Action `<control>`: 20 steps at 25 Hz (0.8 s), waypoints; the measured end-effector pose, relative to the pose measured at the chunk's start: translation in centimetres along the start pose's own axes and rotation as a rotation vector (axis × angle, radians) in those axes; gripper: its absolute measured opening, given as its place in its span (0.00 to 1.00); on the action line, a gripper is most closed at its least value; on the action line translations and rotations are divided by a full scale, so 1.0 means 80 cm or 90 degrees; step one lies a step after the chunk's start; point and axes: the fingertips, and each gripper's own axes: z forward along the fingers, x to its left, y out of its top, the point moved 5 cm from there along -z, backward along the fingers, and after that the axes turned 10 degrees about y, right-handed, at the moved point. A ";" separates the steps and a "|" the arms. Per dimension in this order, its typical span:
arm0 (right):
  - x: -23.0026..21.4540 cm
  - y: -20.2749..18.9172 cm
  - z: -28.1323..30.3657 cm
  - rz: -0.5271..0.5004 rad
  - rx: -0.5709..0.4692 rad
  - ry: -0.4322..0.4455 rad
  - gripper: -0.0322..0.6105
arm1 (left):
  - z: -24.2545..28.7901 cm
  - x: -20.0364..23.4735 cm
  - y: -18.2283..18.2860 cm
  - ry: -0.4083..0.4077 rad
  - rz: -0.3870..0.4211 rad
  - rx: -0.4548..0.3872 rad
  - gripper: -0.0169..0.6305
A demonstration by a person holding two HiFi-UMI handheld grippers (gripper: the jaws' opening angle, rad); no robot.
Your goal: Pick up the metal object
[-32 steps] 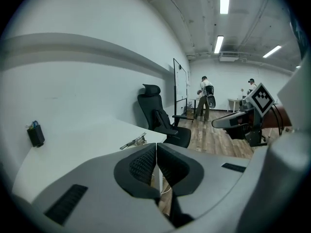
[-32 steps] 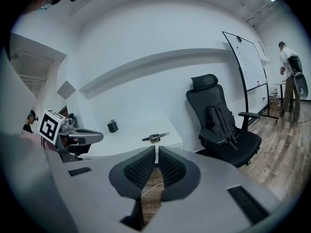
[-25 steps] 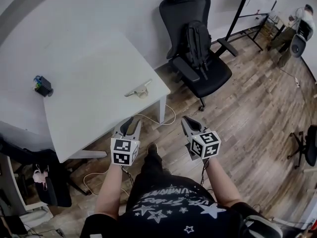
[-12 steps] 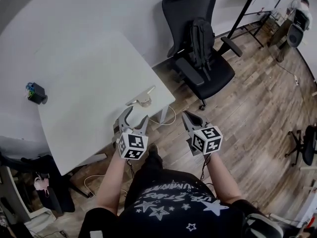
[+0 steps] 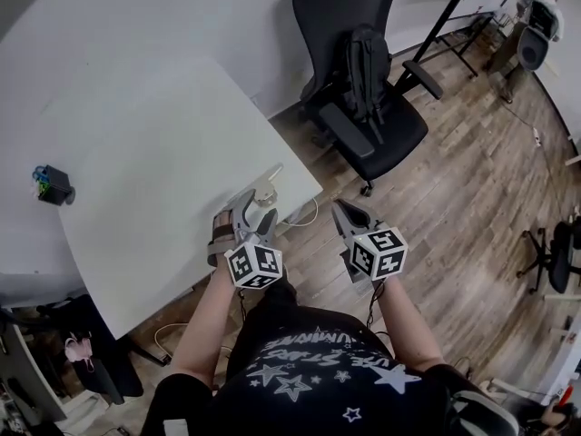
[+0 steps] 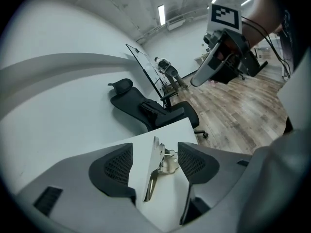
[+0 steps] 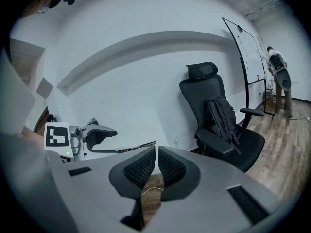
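Metal object is lying on the white counter, close to its near corner, sitting btwn the jaws of the left tool. Those jaws are standing spread wide, w/ neither pad touching it. In the left gripper view it's showing as a thin flat strip w/ a duller looped bit at one side; what kind of part it is, I'm not making out. In the head view the left tool is covering most of it, w/ only the far end poking out past the jaw tips. Right tool is hanging off the counter, over the wood floor, its jaws pressed together on nothing w/ just a hairline slit btwn the pads. Below them a scrap of floor & a white cable are showing. Small dark item w/ coloured bits is sitting far back on the counter, too small to identify. Black office chair is standing beyond the counter, w/ a backpack propped against its backrest. Person in the far corner is appearing tiny, barely readable.
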 end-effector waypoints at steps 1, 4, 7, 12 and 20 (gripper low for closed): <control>-0.003 0.001 0.003 0.003 0.000 -0.003 0.13 | 0.007 -0.002 -0.002 -0.002 0.013 0.002 0.48; -0.011 0.000 0.010 0.011 0.003 -0.013 0.13 | 0.025 -0.007 -0.008 -0.010 0.045 0.015 0.48; -0.018 -0.001 0.015 0.019 0.008 -0.024 0.13 | 0.041 -0.011 -0.012 -0.028 0.054 0.028 0.48; -0.026 -0.003 0.020 0.028 0.012 -0.034 0.13 | 0.060 -0.019 -0.016 -0.048 0.080 0.046 0.47; -0.035 -0.003 0.020 0.033 0.011 -0.042 0.13 | 0.074 -0.028 -0.016 -0.036 0.131 0.074 0.35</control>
